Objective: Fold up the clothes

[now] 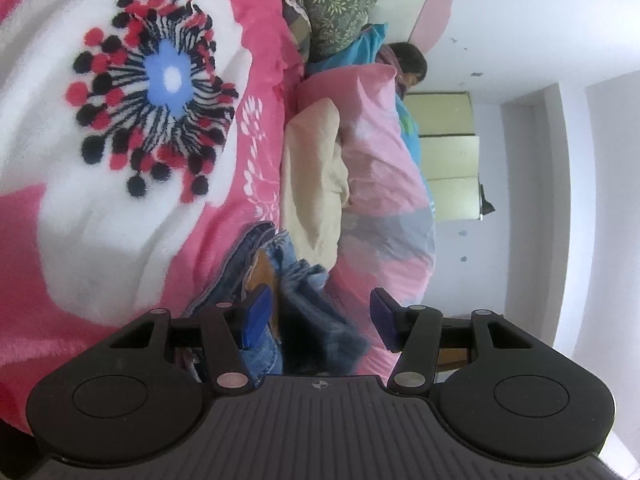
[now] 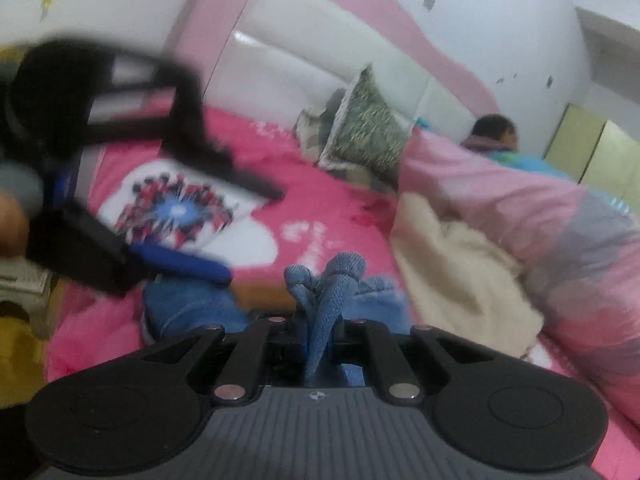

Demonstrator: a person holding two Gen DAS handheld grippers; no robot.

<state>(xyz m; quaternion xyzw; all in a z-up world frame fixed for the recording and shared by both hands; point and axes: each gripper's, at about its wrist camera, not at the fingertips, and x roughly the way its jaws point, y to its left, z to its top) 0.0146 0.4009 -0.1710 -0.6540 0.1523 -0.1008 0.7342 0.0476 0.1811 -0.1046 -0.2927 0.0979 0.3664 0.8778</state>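
Observation:
Blue denim jeans (image 1: 308,280) lie bunched on a pink flowered blanket (image 1: 120,220). In the left wrist view my left gripper (image 1: 320,314) is open. Its blue pads (image 1: 256,316) stand apart on either side of a dark fold of the jeans and do not press on it. In the right wrist view my right gripper (image 2: 320,320) is shut on a ridge of the jeans (image 2: 336,276), which sticks up between its arms and hides the pads. The left gripper (image 2: 252,232) shows blurred at the left there, one blue pad (image 2: 180,264) low over the jeans (image 2: 188,304).
A pink and grey quilt (image 2: 540,220) and a cream blanket (image 2: 452,264) are heaped to the right of the jeans. A green patterned pillow (image 2: 368,128) leans at the padded headboard (image 2: 304,52). A person's head (image 2: 496,128) shows beyond the quilt. Pale cabinets (image 2: 592,152) stand by the wall.

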